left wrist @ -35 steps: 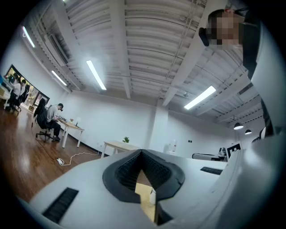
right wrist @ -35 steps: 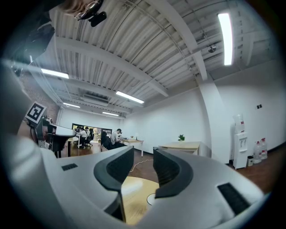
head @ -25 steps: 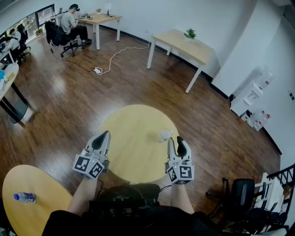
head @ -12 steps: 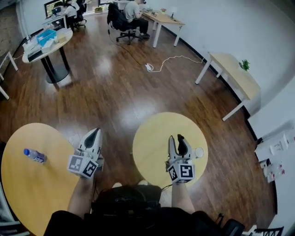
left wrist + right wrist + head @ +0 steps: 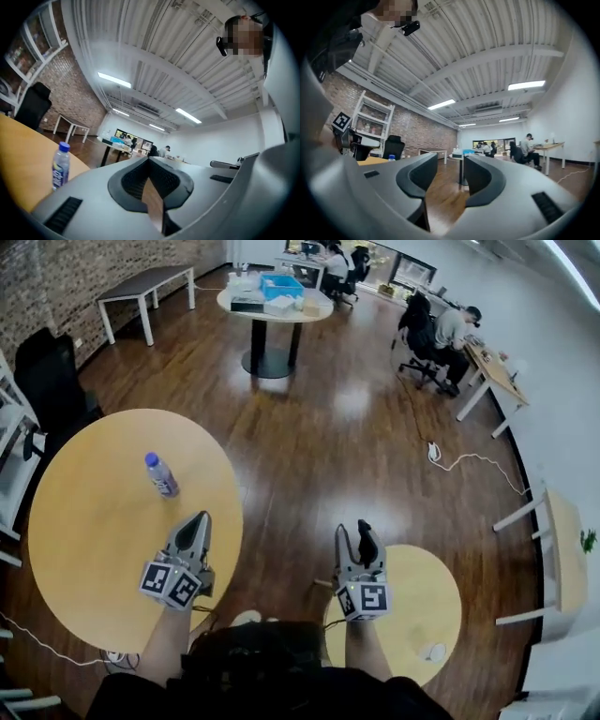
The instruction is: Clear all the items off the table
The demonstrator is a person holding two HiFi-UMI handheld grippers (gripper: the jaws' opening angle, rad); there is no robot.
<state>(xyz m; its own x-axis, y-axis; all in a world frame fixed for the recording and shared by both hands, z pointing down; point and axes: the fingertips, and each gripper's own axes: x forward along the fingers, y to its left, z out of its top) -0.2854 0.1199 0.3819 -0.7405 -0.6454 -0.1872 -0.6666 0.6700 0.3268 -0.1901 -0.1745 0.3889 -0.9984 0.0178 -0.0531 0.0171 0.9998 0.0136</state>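
Bottle (image 5: 160,474) stands on table (image 5: 84,549), clear of its edge.

Yellow rounds on dark brown

The plank floor (image 5: 319,456) is glossy dark brown. The large table (image 5: 84,549) is pale yellow; at its one o'clock the bottle (image 5: 160,474) is clear, blue-capped, with a blue-and-white label. The left gripper (image 5: 197,519) is grey, its cube (image 5: 170,583) black-and-white squares. At five o'clock, a white cup (image 5: 433,652) on a smaller yellow table (image 5: 412,587).

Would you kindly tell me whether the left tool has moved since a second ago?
Yes. The left tool has swung away from the small round table and now hangs over the edge of the large round table, nearer the bottle.
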